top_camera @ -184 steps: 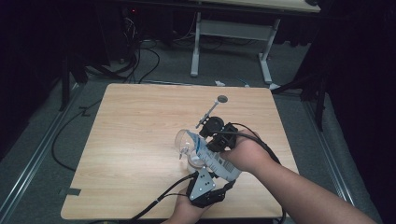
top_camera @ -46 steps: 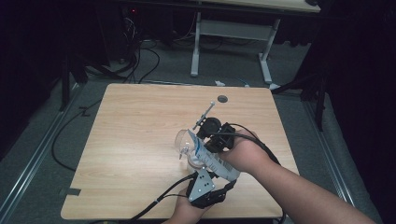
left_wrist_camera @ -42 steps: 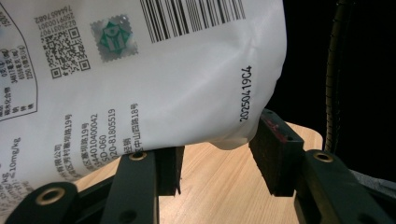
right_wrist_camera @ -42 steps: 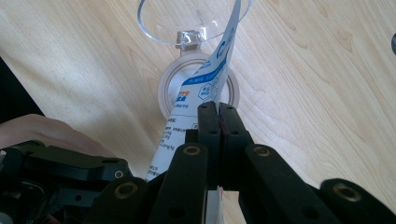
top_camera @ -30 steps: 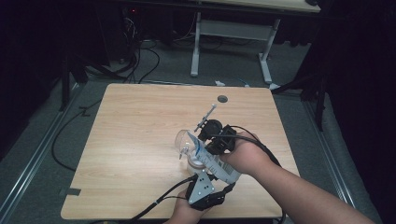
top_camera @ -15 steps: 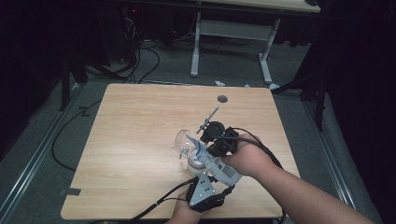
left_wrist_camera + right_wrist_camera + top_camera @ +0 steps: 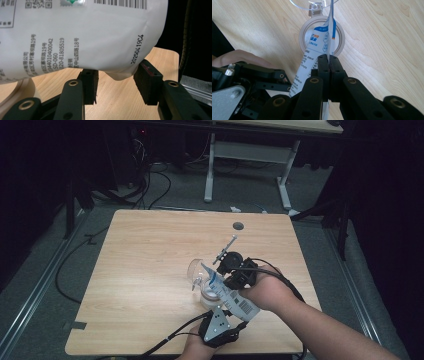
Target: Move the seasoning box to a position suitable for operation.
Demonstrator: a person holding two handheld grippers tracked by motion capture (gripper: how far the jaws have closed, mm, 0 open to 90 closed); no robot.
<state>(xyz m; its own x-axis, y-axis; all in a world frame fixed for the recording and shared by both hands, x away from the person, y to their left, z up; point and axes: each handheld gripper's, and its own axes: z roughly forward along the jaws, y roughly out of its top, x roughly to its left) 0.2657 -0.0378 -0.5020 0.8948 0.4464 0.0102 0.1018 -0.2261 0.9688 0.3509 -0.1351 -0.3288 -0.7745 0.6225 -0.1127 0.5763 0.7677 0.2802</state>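
My right gripper [image 7: 329, 62] is shut on the edge of a white pouch [image 7: 317, 47] with blue print. It holds the pouch tilted, mouth down over a round beige jar [image 7: 308, 30] whose clear lid [image 7: 312, 5] is swung open. In the high view the pouch [image 7: 231, 293] slants from the right gripper [image 7: 231, 276] over the jar [image 7: 206, 298], near the table's front middle. My left gripper [image 7: 117, 80] stands open just below the pouch's bottom corner [image 7: 120, 72], nothing between its pads, the jar's rim [image 7: 22, 87] at its left. From above the left gripper [image 7: 220, 312] sits at the near edge.
The wooden table [image 7: 150, 255] has a round cable hole [image 7: 238, 226] near its far edge. Cables trail from both grippers off the front edge. Behind the table, the white legs of another desk [image 7: 210, 170] and floor cables [image 7: 150, 190] stand in the dark.
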